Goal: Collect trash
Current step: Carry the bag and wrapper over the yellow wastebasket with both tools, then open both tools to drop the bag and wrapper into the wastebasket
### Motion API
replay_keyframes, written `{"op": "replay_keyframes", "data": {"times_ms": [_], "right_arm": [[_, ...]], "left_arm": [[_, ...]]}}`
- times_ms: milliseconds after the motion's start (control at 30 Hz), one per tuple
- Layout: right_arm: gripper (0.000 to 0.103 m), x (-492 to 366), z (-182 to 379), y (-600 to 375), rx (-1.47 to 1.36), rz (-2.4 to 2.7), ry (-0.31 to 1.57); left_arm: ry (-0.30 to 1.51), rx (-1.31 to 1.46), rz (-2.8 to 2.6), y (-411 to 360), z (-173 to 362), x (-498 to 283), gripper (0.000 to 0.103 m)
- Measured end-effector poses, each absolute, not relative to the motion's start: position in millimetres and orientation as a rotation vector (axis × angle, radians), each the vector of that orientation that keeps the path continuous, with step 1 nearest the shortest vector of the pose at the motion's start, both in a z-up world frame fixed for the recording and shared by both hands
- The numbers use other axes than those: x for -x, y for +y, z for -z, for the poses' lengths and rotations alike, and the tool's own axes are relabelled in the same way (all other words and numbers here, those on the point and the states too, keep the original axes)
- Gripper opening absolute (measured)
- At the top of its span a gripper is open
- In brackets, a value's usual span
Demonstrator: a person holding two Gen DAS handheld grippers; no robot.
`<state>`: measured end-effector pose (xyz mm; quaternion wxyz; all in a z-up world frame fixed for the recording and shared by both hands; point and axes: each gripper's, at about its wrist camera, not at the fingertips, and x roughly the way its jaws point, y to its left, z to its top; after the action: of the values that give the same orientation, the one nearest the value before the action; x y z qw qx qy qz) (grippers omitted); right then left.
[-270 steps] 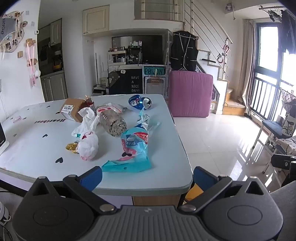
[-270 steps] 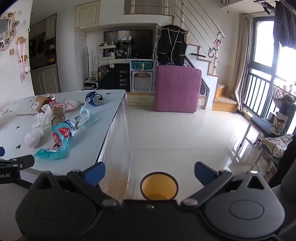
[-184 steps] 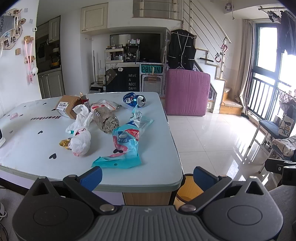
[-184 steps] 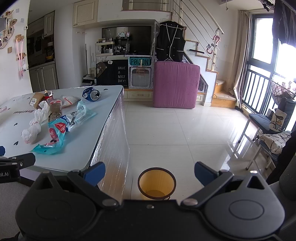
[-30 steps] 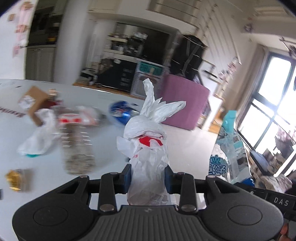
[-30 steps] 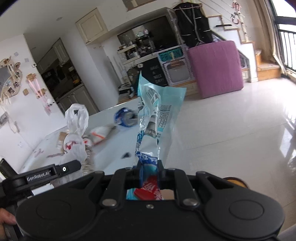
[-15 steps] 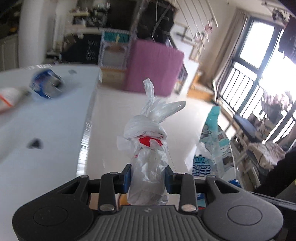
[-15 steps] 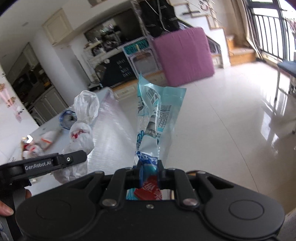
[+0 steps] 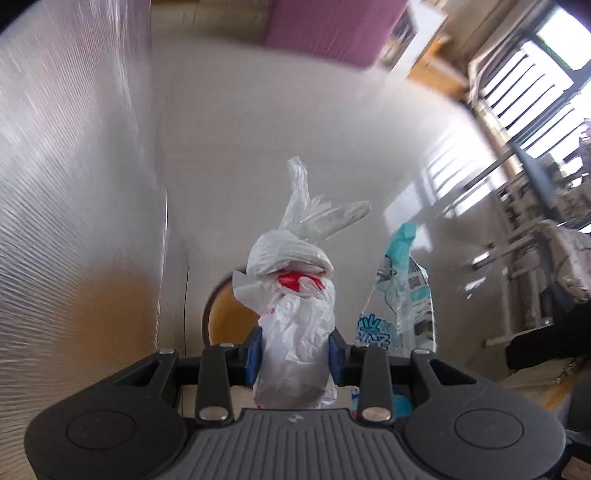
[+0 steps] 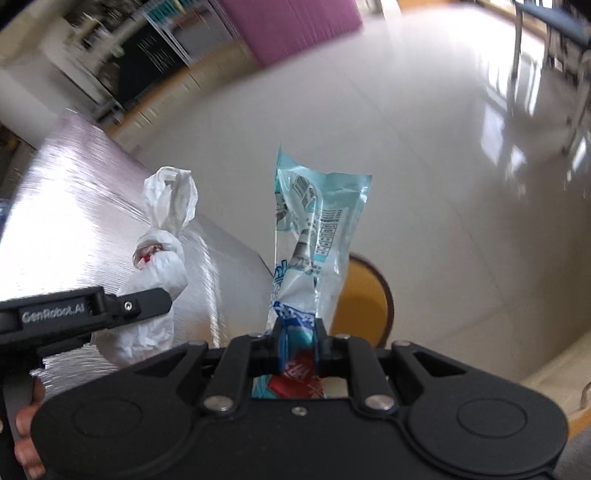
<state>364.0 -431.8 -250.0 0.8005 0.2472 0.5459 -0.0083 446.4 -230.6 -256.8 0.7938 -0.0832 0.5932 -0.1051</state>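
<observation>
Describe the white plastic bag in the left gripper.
The white plastic bag is thin, crinkled film, knotted into a bundle with two loose ears at its top and something red showing at the knot. The left gripper is clamped on its lower half. It hangs above the yellow bin, beside the table's side.

The round yellow bin with a dark rim (image 9: 218,314) is mostly hidden behind the knotted white plastic bag (image 9: 295,325); in the right wrist view the crinkled teal plastic wrapper (image 10: 314,236) covers its left part. Motion blur smears the purple cushioned block (image 10: 291,26) and window railings (image 9: 517,85). Wrapper print is illegible.
</observation>
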Motion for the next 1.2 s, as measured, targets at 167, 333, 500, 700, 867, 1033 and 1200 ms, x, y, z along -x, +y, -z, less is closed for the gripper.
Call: {"op": "replay_keyframes", "data": {"times_ms": [167,333,500,700,867,1033,1200], "right_arm": [[0.015,-403,324,-441,-0.609,0.031,1.324],[0.016,-425,389,-444,-0.737,0.012,1.445],[0.02,-440,448,-441,-0.847,0.042,1.543],[0.021,-459,479,-427,-0.827,0.069,1.571],[0.044,-468,476,-417,-0.767,0.092,1.529],[0.052,-468,467,-417,-0.759,0.1,1.48],[0.052,-468,466,-432,-0.76,0.107,1.472]], "left_arm": [[1.407,0.182,0.149,-237,326,-477,0.037],[1.536,0.169,0.133,-239,391,-486,0.037],[1.605,0.164,0.115,-244,437,-497,0.037],[1.619,0.169,0.112,-248,460,-512,0.037],[1.608,0.158,0.125,-245,464,-518,0.037],[1.622,0.167,0.134,-247,468,-516,0.037],[1.634,0.172,0.149,-250,482,-520,0.038]]}}
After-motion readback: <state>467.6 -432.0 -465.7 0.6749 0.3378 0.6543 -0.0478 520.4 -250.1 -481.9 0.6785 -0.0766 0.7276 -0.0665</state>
